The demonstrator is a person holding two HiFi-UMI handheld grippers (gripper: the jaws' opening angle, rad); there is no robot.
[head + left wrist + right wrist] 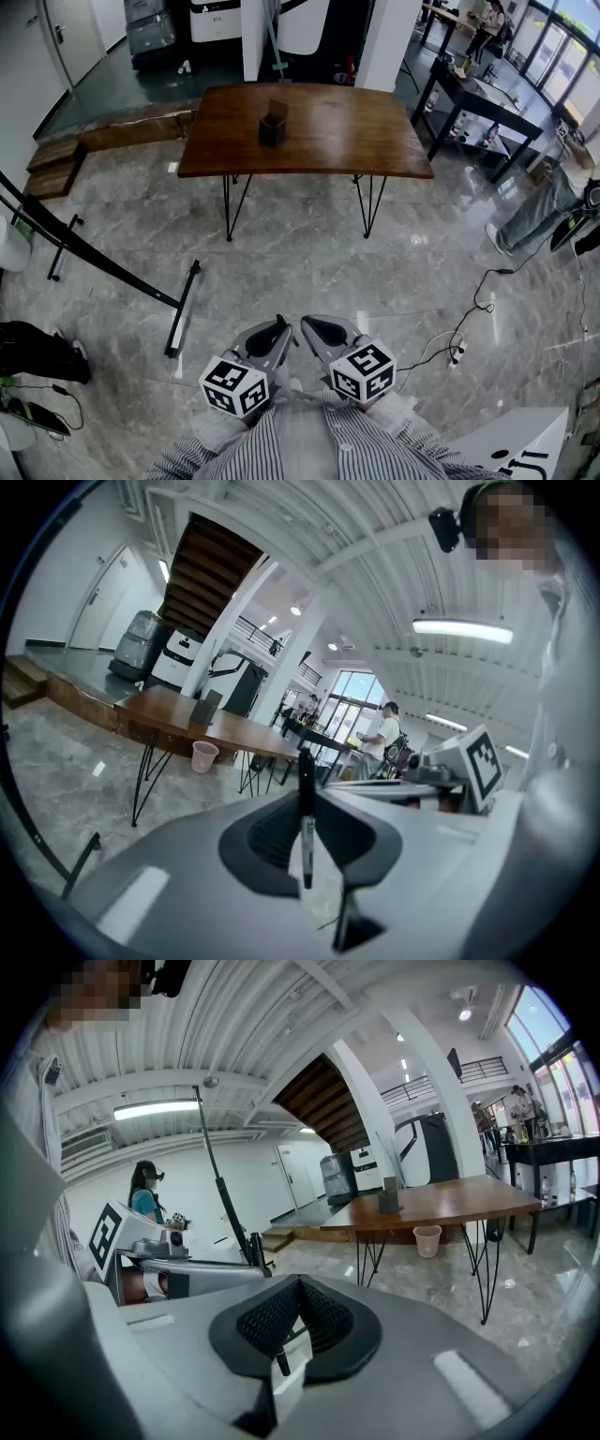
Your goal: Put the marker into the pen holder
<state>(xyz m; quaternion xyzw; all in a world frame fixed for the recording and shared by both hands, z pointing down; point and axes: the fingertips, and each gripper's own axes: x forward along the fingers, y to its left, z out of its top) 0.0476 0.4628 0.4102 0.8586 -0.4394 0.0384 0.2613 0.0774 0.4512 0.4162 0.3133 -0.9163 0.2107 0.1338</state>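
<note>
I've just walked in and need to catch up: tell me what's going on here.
A person stands well back from the table, with a tool in each hand. The left tool is clamped on a black marker, which stands upright between its jaws. The right tool is shut with nothing in it. The pen holder sits on the table across the floor, so the marker is not yet in it.
</note>
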